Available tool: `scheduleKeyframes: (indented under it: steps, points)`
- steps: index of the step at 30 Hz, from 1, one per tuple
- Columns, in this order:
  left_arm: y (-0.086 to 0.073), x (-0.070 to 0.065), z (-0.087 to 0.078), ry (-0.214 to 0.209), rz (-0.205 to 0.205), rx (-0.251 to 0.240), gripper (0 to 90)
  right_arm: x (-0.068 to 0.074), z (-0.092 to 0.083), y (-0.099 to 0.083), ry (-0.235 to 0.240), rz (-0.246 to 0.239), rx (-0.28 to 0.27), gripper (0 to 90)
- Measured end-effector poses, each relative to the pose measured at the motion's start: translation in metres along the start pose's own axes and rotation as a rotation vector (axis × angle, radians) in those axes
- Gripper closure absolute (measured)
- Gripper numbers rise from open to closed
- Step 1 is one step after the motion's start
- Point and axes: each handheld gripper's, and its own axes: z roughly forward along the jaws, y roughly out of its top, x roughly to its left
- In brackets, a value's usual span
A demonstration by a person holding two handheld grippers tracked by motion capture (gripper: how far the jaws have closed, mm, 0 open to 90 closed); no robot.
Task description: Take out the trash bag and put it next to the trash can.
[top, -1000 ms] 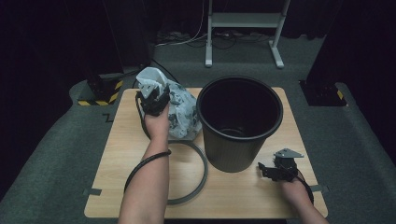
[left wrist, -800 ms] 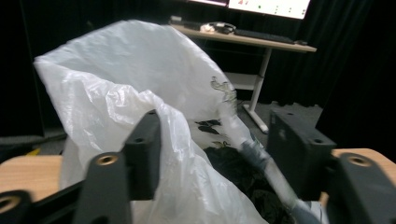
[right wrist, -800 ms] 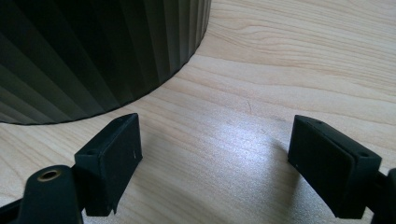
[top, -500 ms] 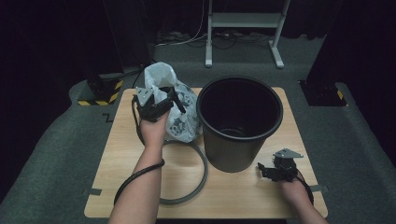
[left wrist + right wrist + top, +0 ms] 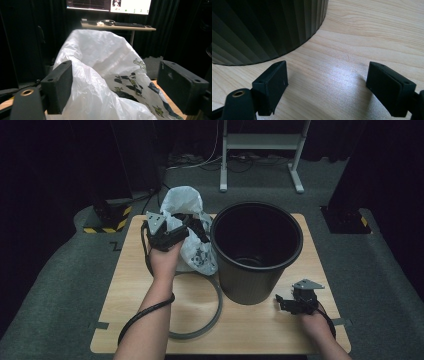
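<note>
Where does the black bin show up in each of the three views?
High view: the bin stands upright at the middle of the table, right of the white bag.
Left gripper view: not in it; the bag lies between the jaws.
Right gripper view: the bin's ribbed wall takes up the upper left.
Shared landmark: the light wood tabletop, on which the bin stands.

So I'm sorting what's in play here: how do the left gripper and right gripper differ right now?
The left gripper is raised at the white plastic bag, whose film lies between its jaws, which have just been opening; the right gripper sits low on the table beside the black bin, nothing between its jaws. Both stand open.
</note>
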Motion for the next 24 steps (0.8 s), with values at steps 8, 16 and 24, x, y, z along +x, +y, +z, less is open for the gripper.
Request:
scheduleKeyframes:
  steps: [8,16,24]
  points:
    - [0.01,-0.002,-0.007,-0.021,0.014,-0.014,13.1,0.0,0.0,0.0,0.009,-0.009,0.0,17.3]
    - [0.011,-0.002,-0.009,-0.007,0.036,0.002,9.5,0.001,0.0,0.0,0.014,-0.014,0.0,17.3]
    - [0.007,0.0,-0.036,-0.042,0.07,0.039,9.7,0.001,0.0,0.0,0.016,-0.012,0.001,17.3]
